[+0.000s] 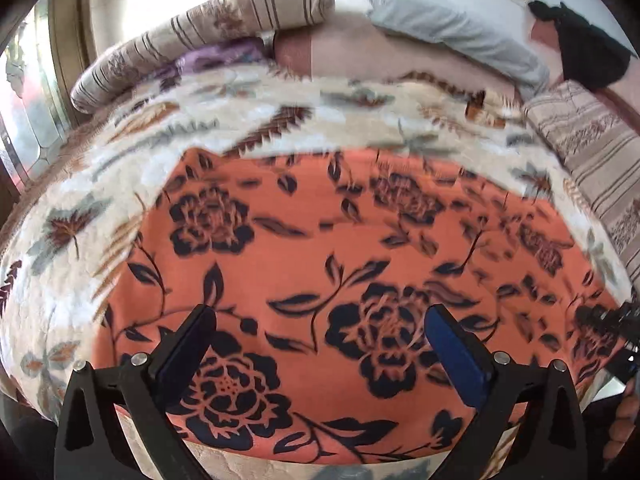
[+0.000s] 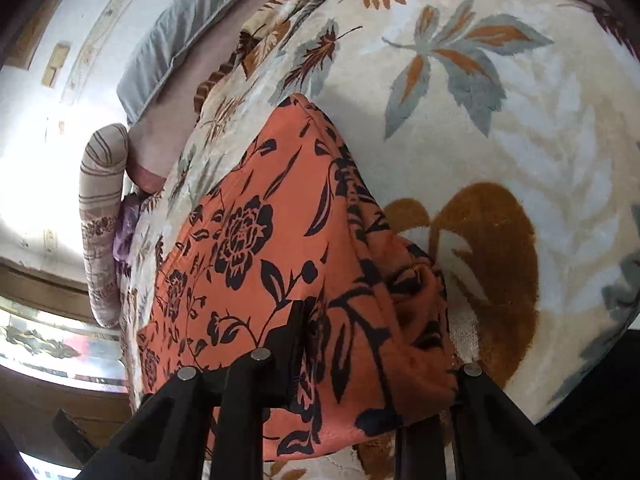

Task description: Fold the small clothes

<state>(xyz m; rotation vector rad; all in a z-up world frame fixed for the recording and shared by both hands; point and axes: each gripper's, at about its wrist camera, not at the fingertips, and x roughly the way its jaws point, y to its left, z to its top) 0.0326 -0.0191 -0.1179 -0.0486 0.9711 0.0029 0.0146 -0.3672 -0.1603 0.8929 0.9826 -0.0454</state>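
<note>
Right claw (image 2: 340, 360) bunching orange cloth (image 2: 256, 248) edge, blanket (image 2: 520, 120) beside

Left tool (image 1: 320, 344) pitched down, jaws spread wide, blue pads (image 1: 456, 356) bare, nothing gripped. Right tool (image 2: 360, 344) pitched down, jaws drawn in and pinching bunched cloth (image 2: 280, 240); its fingers mostly buried in the fabric. Fingertips of a hand (image 1: 624, 420) show at the left view's right edge.
</note>
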